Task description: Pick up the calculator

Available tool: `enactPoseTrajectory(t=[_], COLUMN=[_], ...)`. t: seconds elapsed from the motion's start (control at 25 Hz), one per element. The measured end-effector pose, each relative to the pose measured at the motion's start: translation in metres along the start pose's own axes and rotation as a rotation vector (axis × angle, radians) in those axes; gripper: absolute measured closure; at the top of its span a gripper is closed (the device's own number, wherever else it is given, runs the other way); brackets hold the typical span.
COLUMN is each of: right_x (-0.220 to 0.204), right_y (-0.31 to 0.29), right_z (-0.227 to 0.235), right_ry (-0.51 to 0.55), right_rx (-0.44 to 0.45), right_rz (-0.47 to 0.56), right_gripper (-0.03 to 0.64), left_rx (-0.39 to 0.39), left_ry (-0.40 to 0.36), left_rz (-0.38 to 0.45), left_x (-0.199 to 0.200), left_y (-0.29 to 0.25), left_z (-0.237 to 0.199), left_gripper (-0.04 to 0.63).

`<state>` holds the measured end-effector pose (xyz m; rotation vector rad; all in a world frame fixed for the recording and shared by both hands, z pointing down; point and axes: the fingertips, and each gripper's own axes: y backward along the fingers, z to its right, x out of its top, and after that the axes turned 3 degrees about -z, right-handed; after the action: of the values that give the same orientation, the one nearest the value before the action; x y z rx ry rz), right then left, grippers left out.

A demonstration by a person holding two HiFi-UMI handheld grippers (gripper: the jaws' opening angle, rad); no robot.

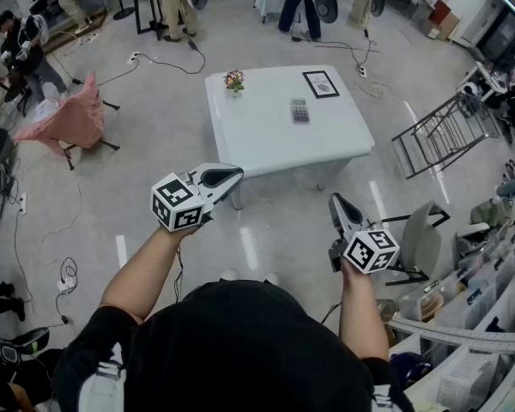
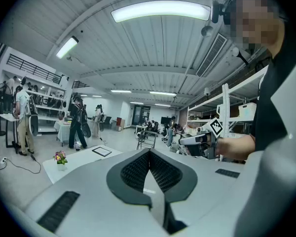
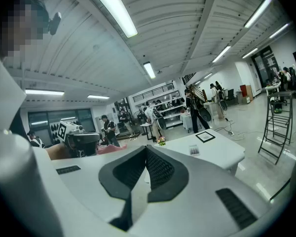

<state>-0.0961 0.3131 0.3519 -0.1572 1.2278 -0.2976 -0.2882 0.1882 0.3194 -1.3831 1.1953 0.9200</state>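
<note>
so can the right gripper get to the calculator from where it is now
Probably not yet. The right gripper hangs shut, well short of the table, and the calculator lies near the tabletop's middle. Nothing stands between them, so stepping closer and opening the jaws should do.

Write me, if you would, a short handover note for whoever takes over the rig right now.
Left gripper: jaws together, nothing held, in the air short of the table.
Right gripper: jaws together, empty, likewise short of the table.
Calculator: lies flat on the white table, untouched. The framed picture is just beyond it and the small flower pot is off to its left.
Done: nothing yet.
Left: step up to the table, open one gripper, close it on the calculator and lift.
</note>
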Motion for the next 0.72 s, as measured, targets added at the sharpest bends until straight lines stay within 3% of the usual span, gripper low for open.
enactPoseTrajectory(t=[0.72], right_x=[0.02], right_y=[0.022], right_z=[0.084], right_ry=[-0.006], right_rx=[-0.02], right_rz=[0.039], right_gripper=[0.605], left_rx=[0.038], left_ry=[0.005], left_rz=[-0.001], left_x=[0.015], left_y=[-0.07], left_z=[0.013], left_gripper=[0.575])
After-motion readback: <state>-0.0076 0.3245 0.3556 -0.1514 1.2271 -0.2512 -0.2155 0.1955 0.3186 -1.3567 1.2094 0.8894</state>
